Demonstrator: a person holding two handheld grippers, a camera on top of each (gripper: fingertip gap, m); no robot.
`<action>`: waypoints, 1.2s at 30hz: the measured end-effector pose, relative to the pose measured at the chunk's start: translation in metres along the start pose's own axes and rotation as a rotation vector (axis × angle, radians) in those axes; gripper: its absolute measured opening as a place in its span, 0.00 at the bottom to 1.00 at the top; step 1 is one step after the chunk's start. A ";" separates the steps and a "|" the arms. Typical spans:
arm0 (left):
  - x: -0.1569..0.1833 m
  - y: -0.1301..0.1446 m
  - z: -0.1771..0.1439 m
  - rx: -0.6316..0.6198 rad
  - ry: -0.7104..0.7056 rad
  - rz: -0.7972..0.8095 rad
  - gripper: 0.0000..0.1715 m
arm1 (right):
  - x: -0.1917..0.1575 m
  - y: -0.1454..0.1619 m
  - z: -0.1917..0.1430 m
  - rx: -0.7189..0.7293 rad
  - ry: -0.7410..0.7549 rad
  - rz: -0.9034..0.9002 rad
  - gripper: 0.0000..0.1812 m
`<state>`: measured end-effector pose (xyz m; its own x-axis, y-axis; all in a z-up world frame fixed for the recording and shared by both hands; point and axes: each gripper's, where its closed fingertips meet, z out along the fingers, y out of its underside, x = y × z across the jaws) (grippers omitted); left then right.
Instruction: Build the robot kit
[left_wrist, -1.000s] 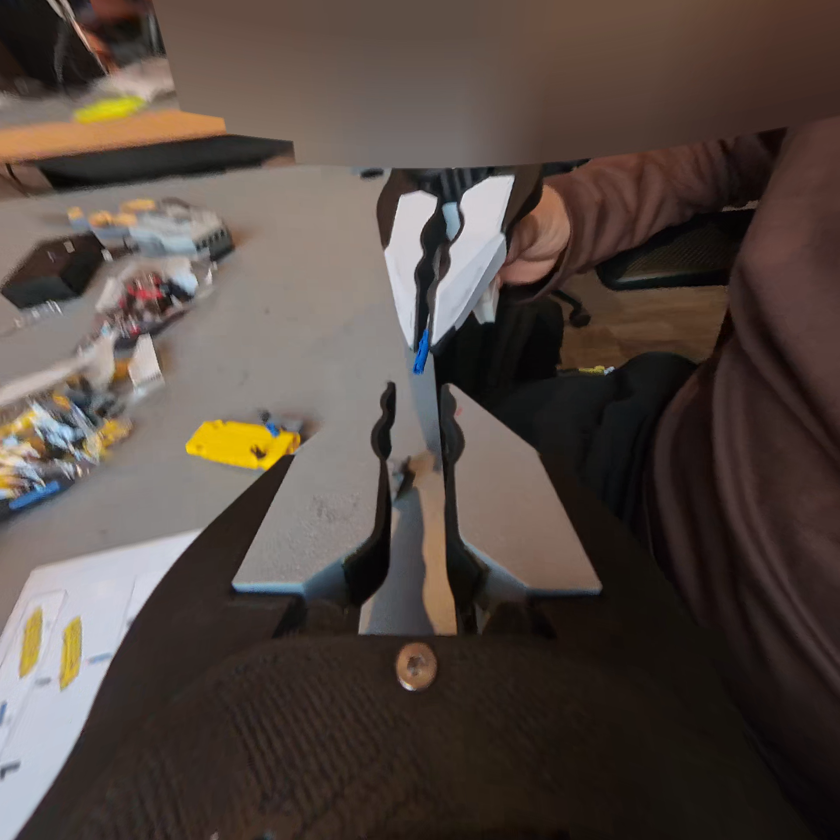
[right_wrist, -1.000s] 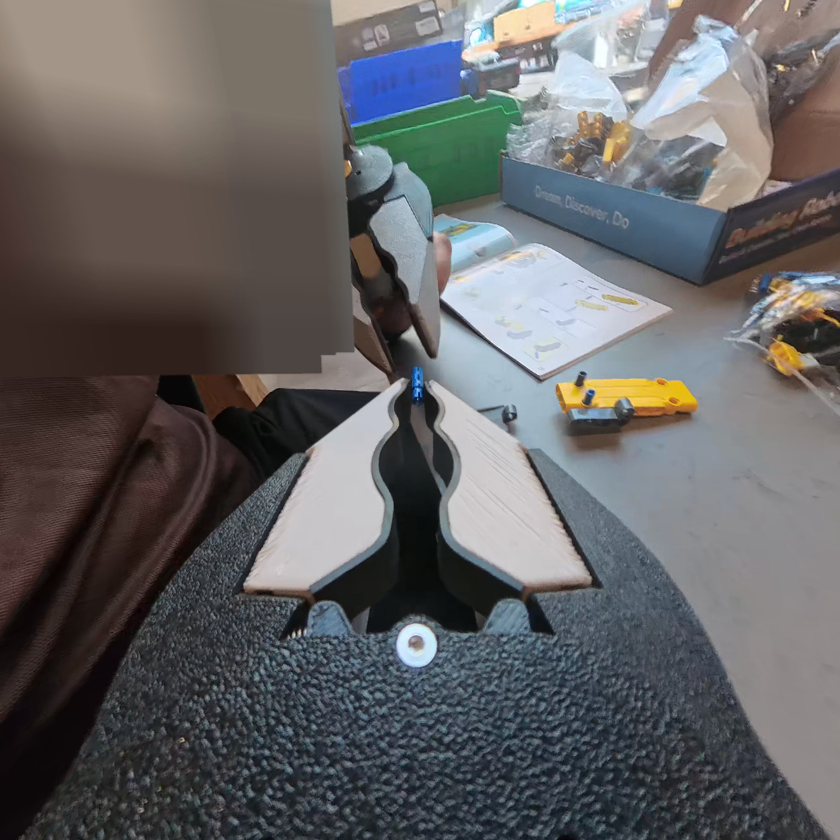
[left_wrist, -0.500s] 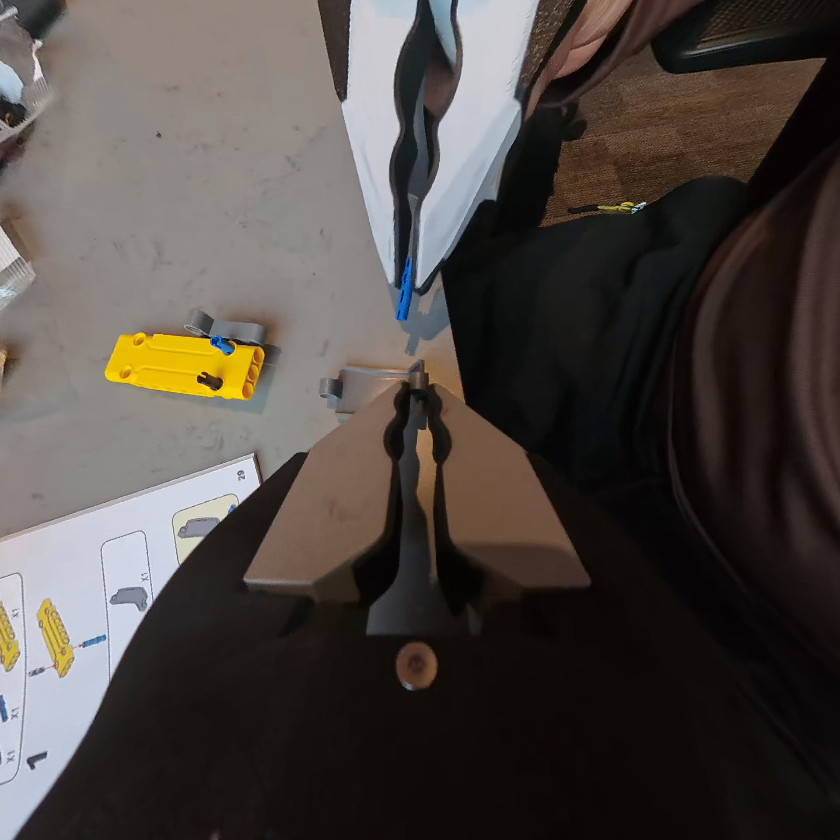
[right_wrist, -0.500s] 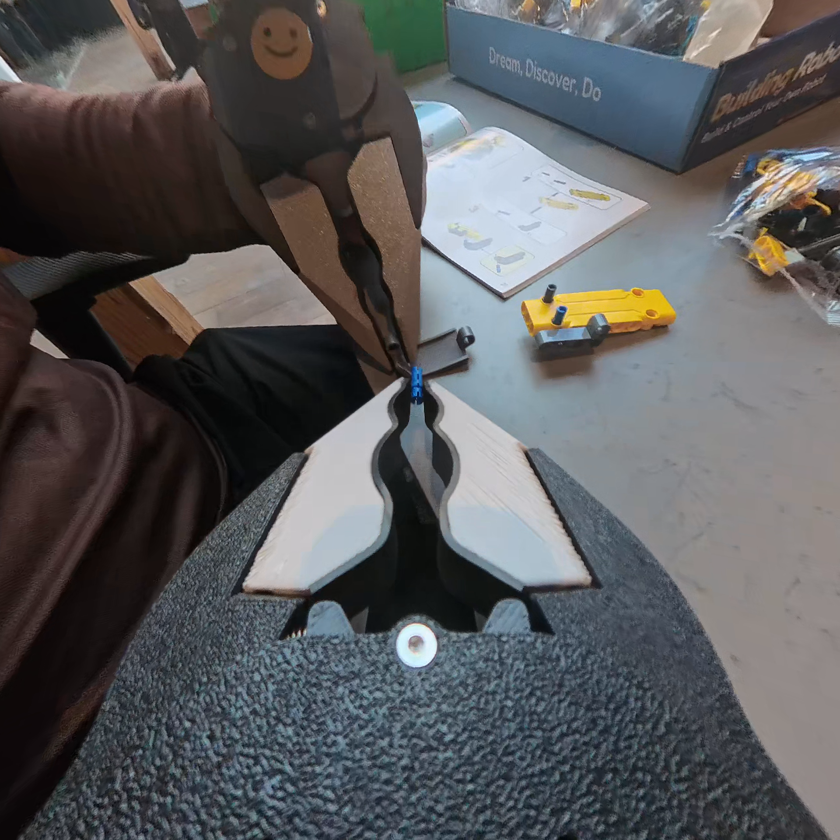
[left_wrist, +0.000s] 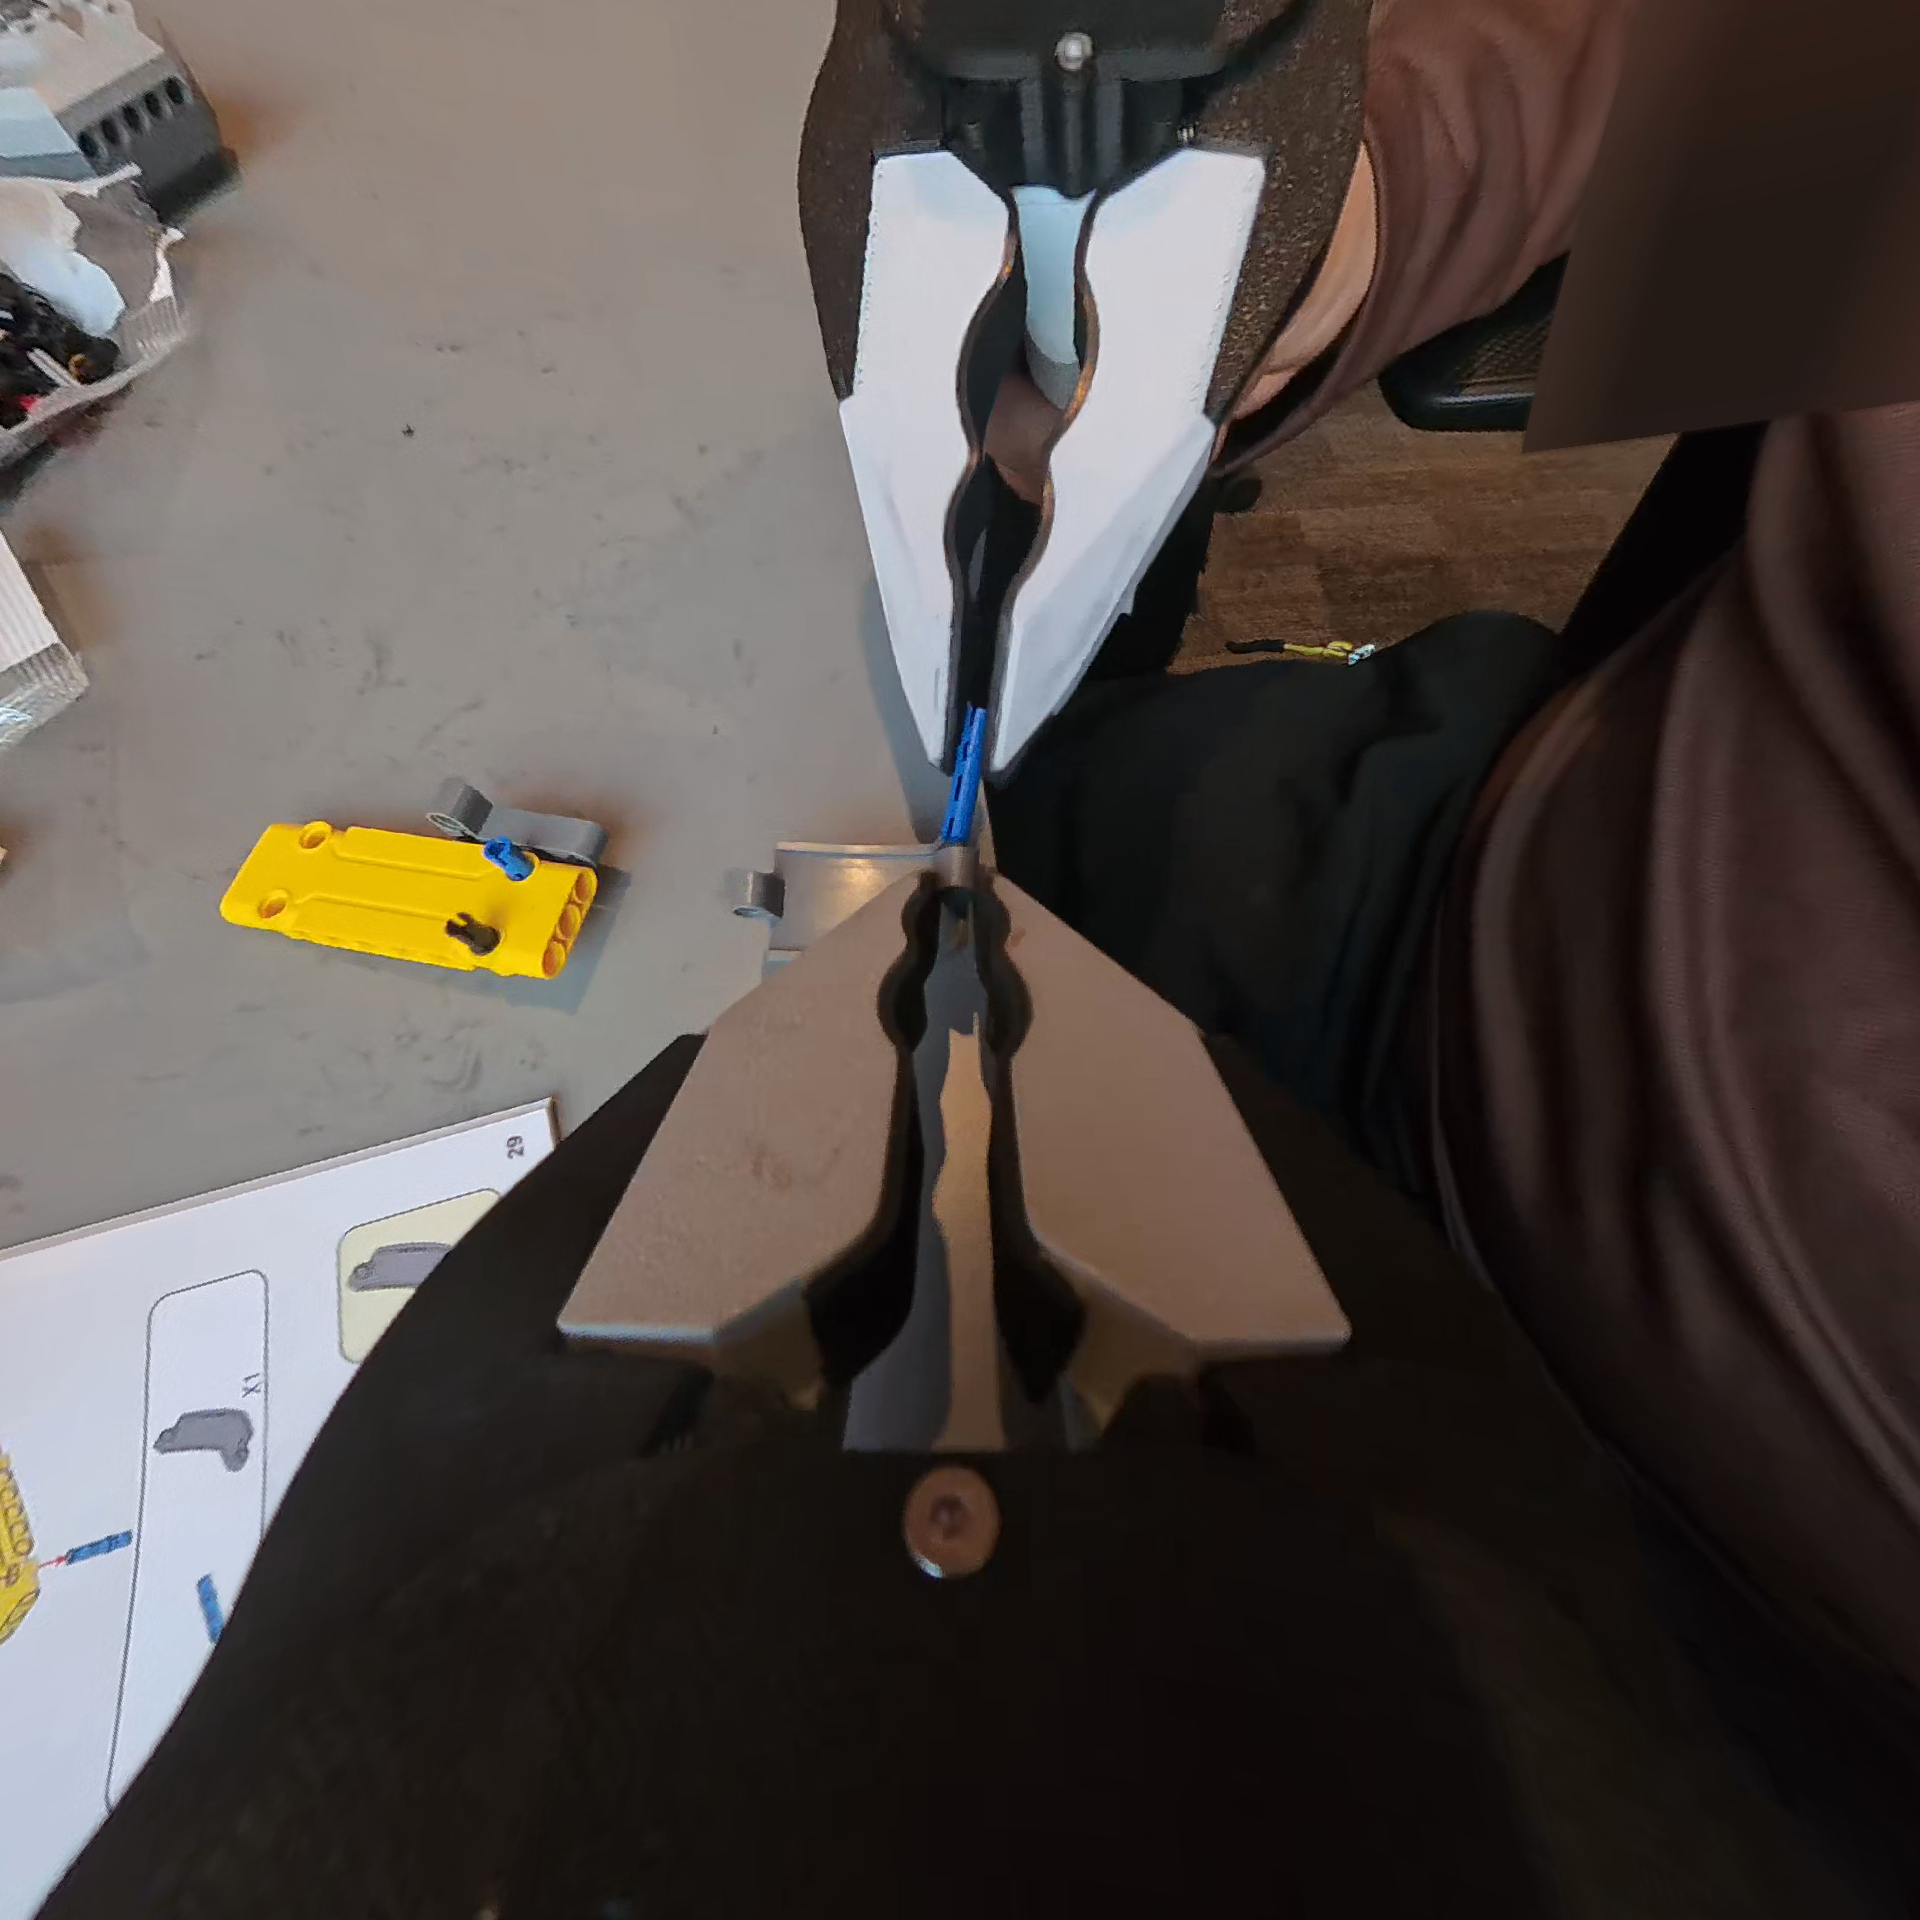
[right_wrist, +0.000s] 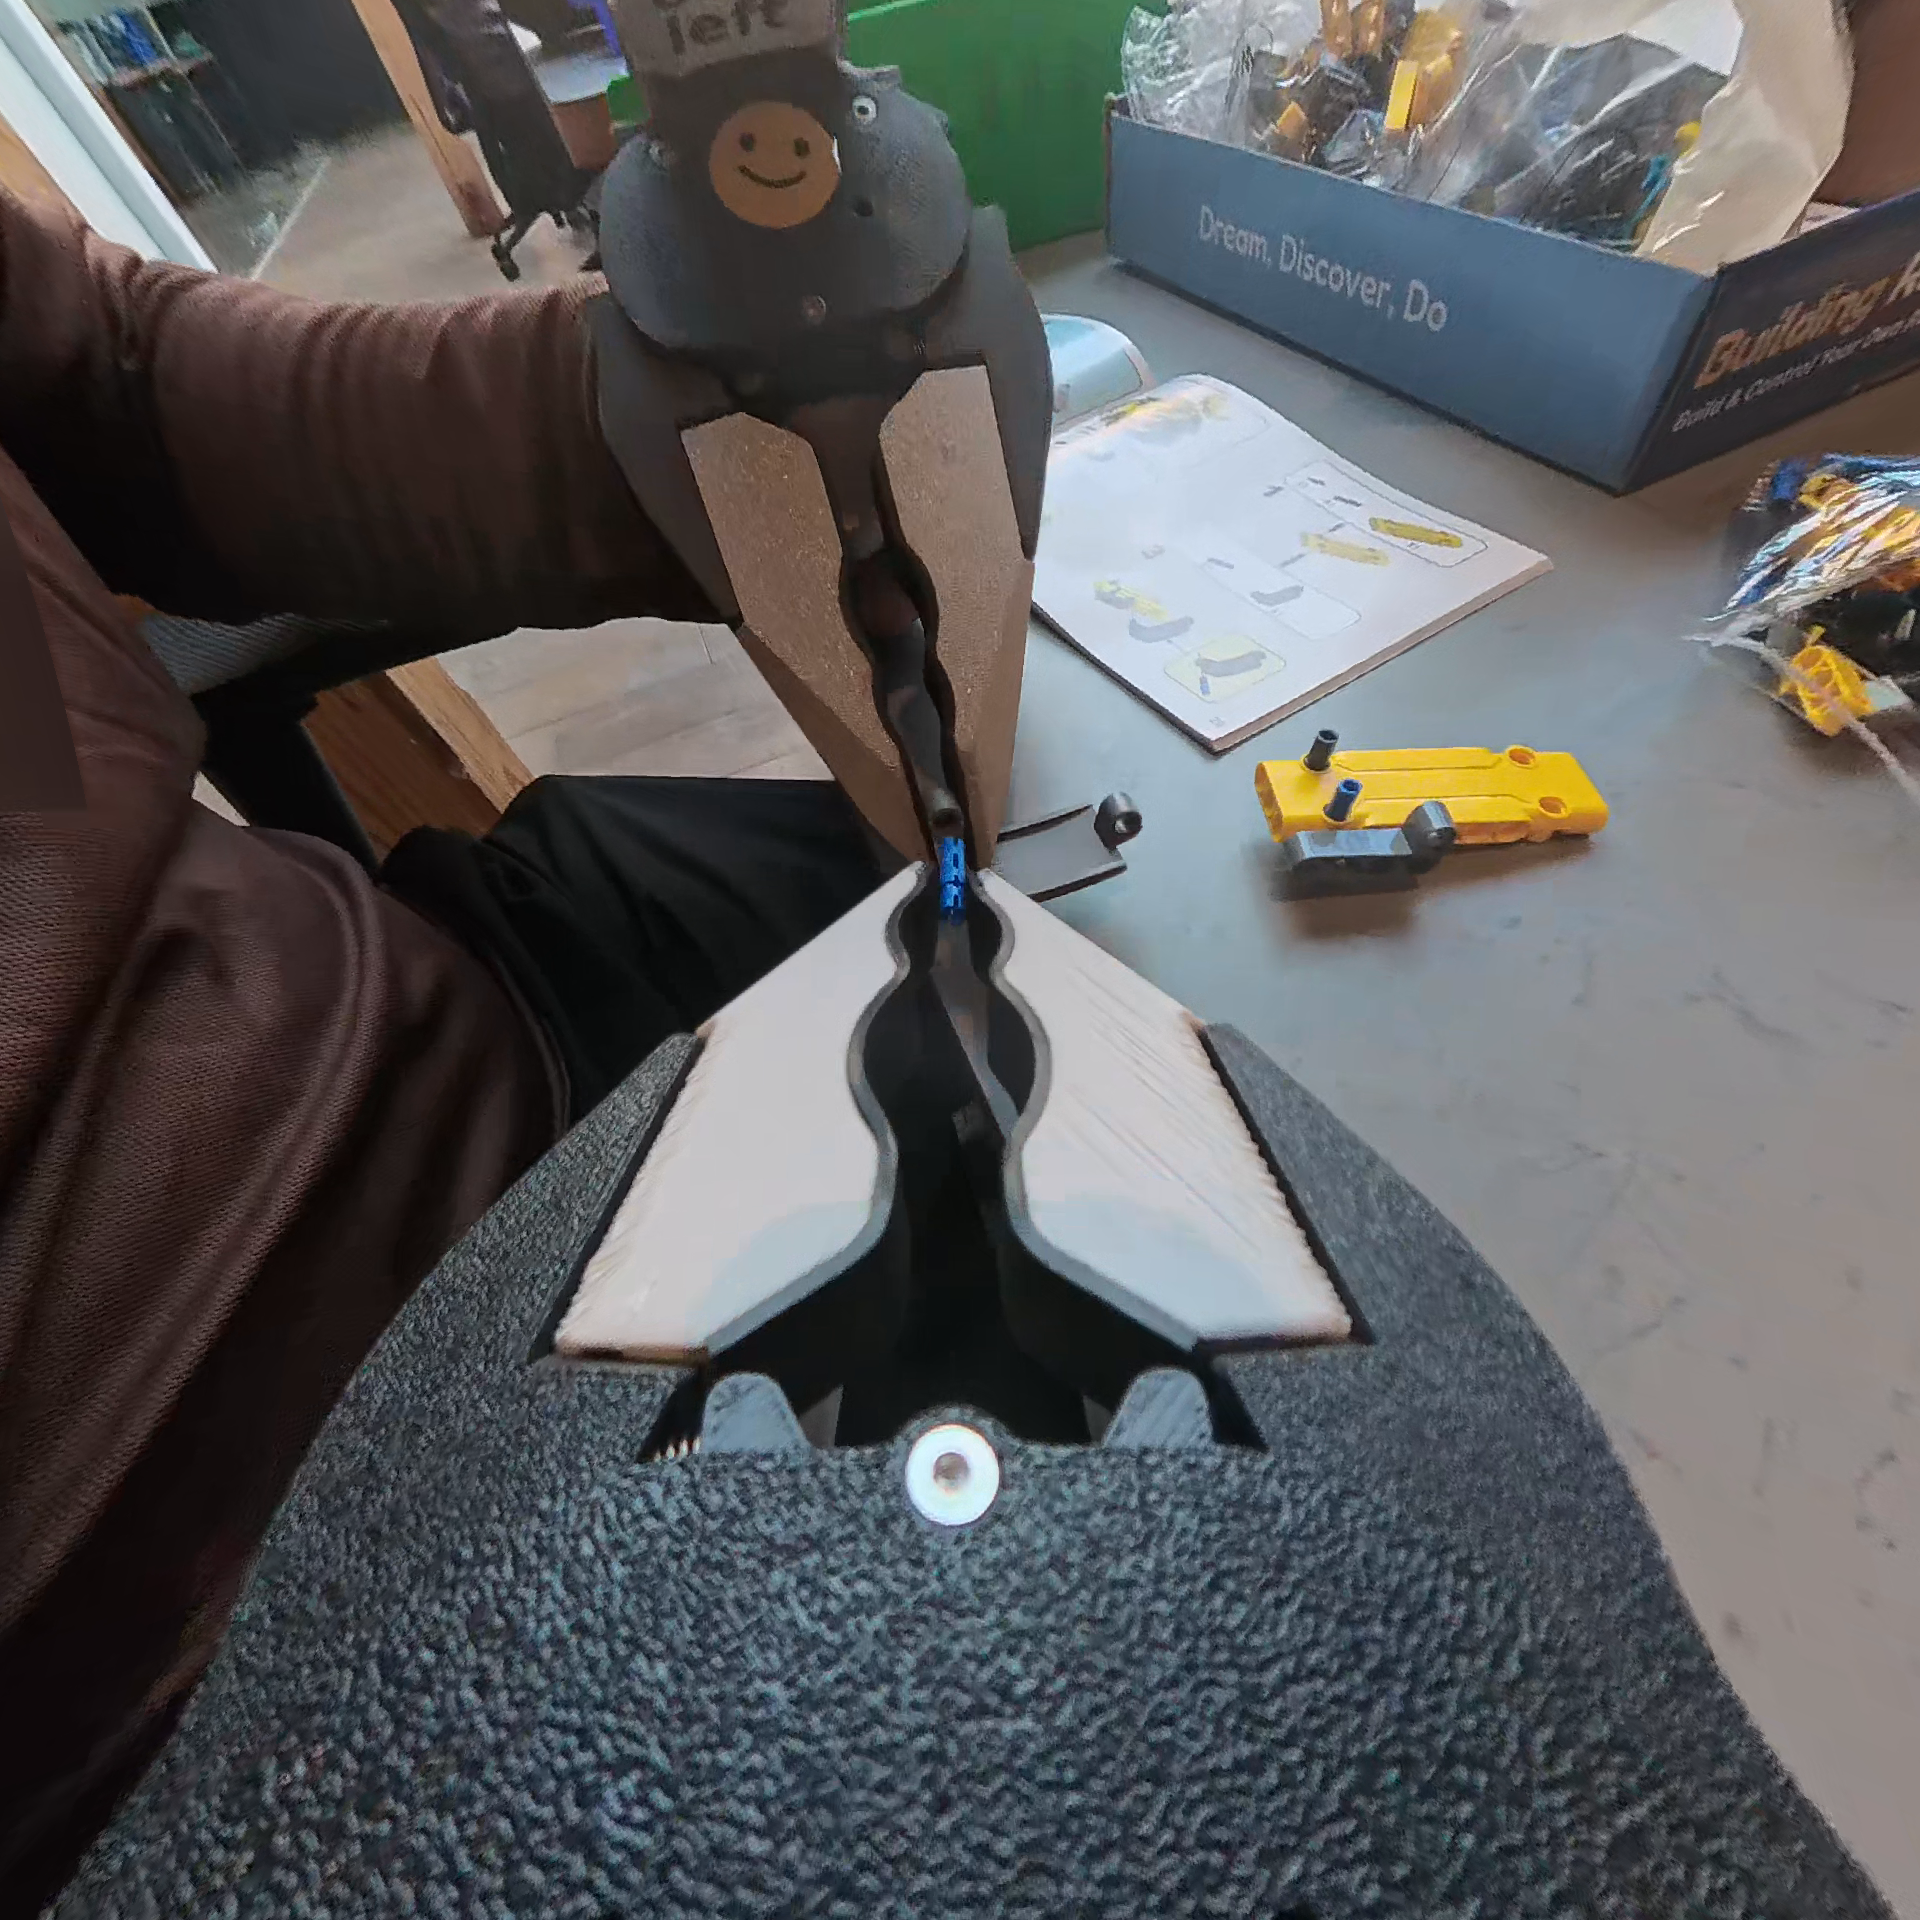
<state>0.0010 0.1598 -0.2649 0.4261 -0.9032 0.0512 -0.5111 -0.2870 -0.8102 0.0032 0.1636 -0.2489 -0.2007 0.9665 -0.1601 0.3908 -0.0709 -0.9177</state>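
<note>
On the grey counter (left_wrist: 436, 436), your left gripper (left_wrist: 958, 899) grips a grey angled beam (left_wrist: 831, 878) at its end. Directly ahead, tip to tip, your right gripper (right_wrist: 951, 883) pinches a blue pin (left_wrist: 964, 779), long axis aimed at the beam's end hole. Beyond lies a yellow panel (left_wrist: 405, 899).

My work sits on a grey table (right_wrist: 1455, 1091), its top scuffed and faintly marbled. A yellow beam (right_wrist: 1434, 795) lies flat on it with a grey angled piece (right_wrist: 1351, 847) touching its near edge and short pins standing up from it. Beyond that an open instruction booklet (right_wrist: 1247, 540) lies flat, and behind it stands a blue cardboard box (right_wrist: 1403, 301) filled with bagged parts. At my far right, clear bags of yellow and black parts (right_wrist: 1839, 582) rest on the tabletop, well apart from the beam.
</note>
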 end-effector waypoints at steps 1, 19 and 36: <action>0.002 0.001 0.002 -0.013 0.006 0.006 0.02 | 0.000 0.001 0.001 -0.005 0.002 0.000 0.03; 0.008 0.015 0.009 -0.114 0.033 0.008 0.02 | -0.007 0.012 0.007 -0.065 -0.013 -0.113 0.03; 0.011 0.025 0.001 -0.127 0.042 0.029 0.02 | -0.014 0.013 0.018 -0.011 0.079 -0.401 0.02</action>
<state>-0.0064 0.1431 -0.2848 0.3798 -0.9234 0.0558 -0.6140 -0.2967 -0.7314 -0.0046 0.1444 -0.2649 -0.2695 0.9329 0.2387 0.3049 0.3178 -0.8978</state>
